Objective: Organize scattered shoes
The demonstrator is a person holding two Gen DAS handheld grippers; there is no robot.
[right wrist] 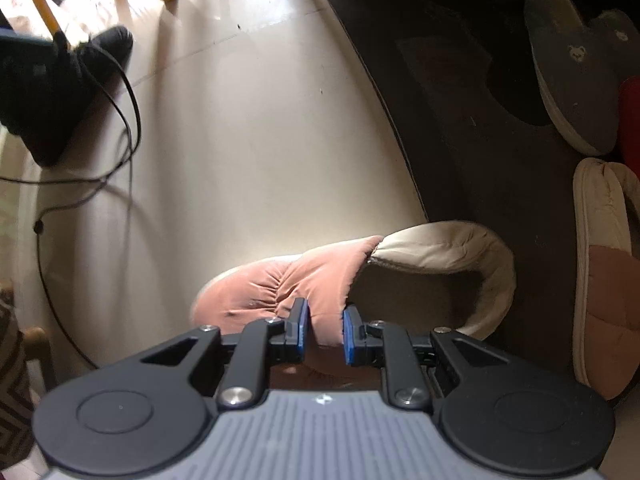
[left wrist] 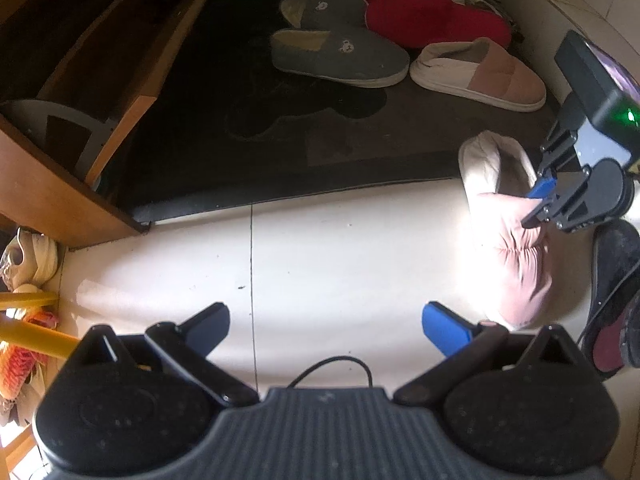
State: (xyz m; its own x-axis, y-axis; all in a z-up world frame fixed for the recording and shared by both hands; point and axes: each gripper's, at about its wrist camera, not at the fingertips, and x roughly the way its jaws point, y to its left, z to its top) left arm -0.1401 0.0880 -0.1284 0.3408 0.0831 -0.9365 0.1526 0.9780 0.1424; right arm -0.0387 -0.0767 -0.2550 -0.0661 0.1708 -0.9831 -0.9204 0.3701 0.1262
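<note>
- Left wrist view is taking in the dark mat (left wrist: pixel 248 148) by the wooden cabinet (left wrist: pixel 72 184), lying on the pale tiled floor (left wrist: pixel 320 264).
- Two grey slippers (left wrist: pixel 340 58), a red slipper (left wrist: pixel 436 20) and one pink-and-cream slipper (left wrist: pixel 480 74) are sitting together at the mat's far end.
- I am pinching the other pink-and-cream slipper, the held slipper (right wrist: pixel 332 276), with my right gripper (right wrist: pixel 324 330); its pads are squeezing the pink upper, and the slipper is lying half on the floor, half on the mat's edge.
- My left gripper (left wrist: pixel 326 326) is hanging spread wide over bare floor, gripping nothing.
</note>
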